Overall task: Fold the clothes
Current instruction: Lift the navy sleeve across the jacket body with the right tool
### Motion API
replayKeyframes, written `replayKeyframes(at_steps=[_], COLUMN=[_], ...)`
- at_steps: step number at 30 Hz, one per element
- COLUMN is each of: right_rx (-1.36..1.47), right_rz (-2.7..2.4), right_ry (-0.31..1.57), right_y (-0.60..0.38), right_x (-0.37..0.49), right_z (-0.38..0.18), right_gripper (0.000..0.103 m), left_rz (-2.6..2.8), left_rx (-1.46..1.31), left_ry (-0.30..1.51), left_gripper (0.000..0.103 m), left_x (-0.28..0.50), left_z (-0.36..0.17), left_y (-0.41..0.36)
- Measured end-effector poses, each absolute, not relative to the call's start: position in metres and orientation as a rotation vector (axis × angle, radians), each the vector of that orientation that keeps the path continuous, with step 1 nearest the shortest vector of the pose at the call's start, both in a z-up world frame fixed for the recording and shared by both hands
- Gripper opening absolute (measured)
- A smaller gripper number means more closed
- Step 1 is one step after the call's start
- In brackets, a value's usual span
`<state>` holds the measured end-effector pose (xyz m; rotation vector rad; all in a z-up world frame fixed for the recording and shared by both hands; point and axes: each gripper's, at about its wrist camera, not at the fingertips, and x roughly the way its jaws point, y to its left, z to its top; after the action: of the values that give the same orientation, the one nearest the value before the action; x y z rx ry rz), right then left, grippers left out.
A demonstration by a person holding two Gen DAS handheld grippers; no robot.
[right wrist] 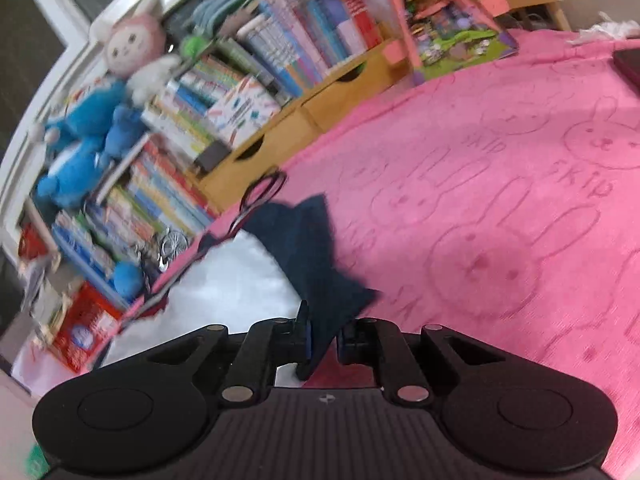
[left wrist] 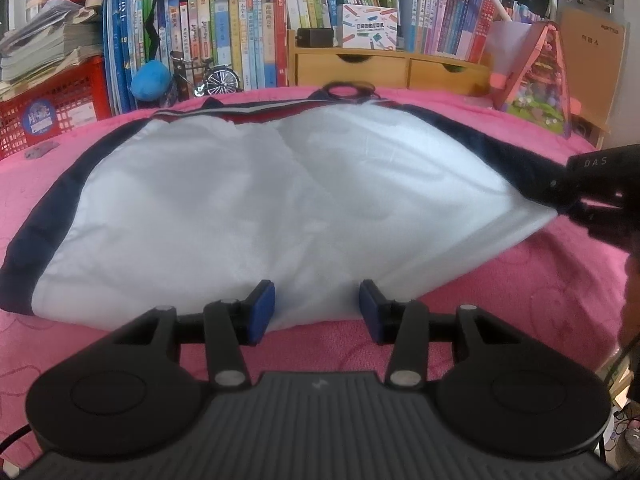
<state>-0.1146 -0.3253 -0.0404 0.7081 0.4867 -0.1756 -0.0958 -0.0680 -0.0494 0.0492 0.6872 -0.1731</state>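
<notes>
Item: white shirt [left wrist: 224, 200] with navy sleeves and red-striped shoulders, lying spread flat on a pink blanket [left wrist: 480, 300], collar toward a bookshelf [left wrist: 240, 40]. Right gripper [right wrist: 324, 340]: jaws pressed together, pinching the navy sleeve [right wrist: 316, 248], which stands lifted off the blanket; in the left wrist view the white cloth draws taut toward that grip. Left gripper [left wrist: 316, 312]: pads spread apart at the near hem, with white cloth between them but no visible pinch. Hazards: the right hold looks to be on a small bunch of sleeve, so a quick pull could let it slip; with the hem unpinned, pulling the sleeve across could drag the whole shirt and wrinkle the fold.
</notes>
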Motion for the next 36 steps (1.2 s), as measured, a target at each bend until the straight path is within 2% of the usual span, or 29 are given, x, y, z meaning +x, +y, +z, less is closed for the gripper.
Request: replayKeyframes(at_steps=[2,4,8,10,11,12,13,15,19,20,21,22,23,26,30,32,34,36], right_rx=[0.714,0.719,0.879,0.881,0.858,0.832,0.823,0.883,0.849,0.844,0.842,0.84,0.828,0.775,0.829,0.851,0.892,0.881], right_rz=[-0.196,-0.268,-0.185,-0.097,-0.11,-0.151,-0.197,-0.243,-0.341,-0.314,-0.266,-0.219,-0.187,-0.216,-0.349,-0.329,-0.245,-0.177], right_ry=[0.465,0.439,0.437,0.474,0.481,0.476,0.469,0.438,0.396,0.404,0.419,0.433,0.446,0.459,0.404,0.402,0.432,0.46], right_y=[-0.328,-0.323,-0.313,-0.298,-0.295,-0.296,-0.301,-0.325,-0.331,-0.324,-0.316,-0.308,-0.3,-0.293,-0.328,-0.331,-0.326,-0.312], right_x=[-0.116,-0.12,-0.131,-0.128,-0.125,-0.123,-0.121,-0.122,-0.132,-0.133,-0.133,-0.133,-0.132,-0.128,-0.135,-0.141,-0.143,-0.141], right_z=[-0.041,-0.041,-0.05,-0.054,-0.054,-0.053,-0.054,-0.057,-0.052,-0.052,-0.052,-0.052,-0.052,-0.049,-0.048,-0.045,-0.046,-0.045], right_gripper=[0.016,0.024,0.049,0.049,0.043,0.03,0.023,0.019,0.024,0.031,0.042,0.045,0.045,0.03,0.027,0.03,0.045,0.049], left_rz=[-0.172,-0.17,-0.166,-0.168,-0.169,-0.17,-0.171,-0.172,-0.169,-0.168,-0.168,-0.168,-0.169,-0.172,-0.17,-0.169,-0.17,-0.171], left_rx=[0.051,0.052,0.056,0.058,0.059,0.059,0.06,0.061,0.066,0.068,0.07,0.071,0.072,0.071,0.073,0.073,0.073,0.074], left_ry=[0.686,0.687,0.687,0.686,0.686,0.686,0.686,0.685,0.684,0.684,0.684,0.684,0.684,0.685,0.684,0.684,0.684,0.684], left_gripper=[0.045,0.045,0.045,0.045,0.045,0.045,0.045,0.045,0.045,0.045,0.045,0.045,0.045,0.045,0.045,0.045,0.045,0.045], left_x=[-0.096,-0.096,-0.096,-0.096,-0.097,-0.097,-0.097,-0.097,-0.097,-0.097,-0.097,-0.097,-0.097,-0.097,-0.098,-0.098,-0.098,-0.098], left_z=[-0.049,-0.049,-0.049,-0.049,-0.049,-0.049,-0.049,-0.049,-0.049,-0.049,-0.05,-0.05,-0.05,-0.05,-0.05,-0.05,-0.05,-0.05], left_y=[-0.068,-0.068,-0.069,-0.068,-0.068,-0.068,-0.067,-0.068,-0.068,-0.068,-0.068,-0.068,-0.068,-0.067,-0.068,-0.067,-0.067,-0.066])
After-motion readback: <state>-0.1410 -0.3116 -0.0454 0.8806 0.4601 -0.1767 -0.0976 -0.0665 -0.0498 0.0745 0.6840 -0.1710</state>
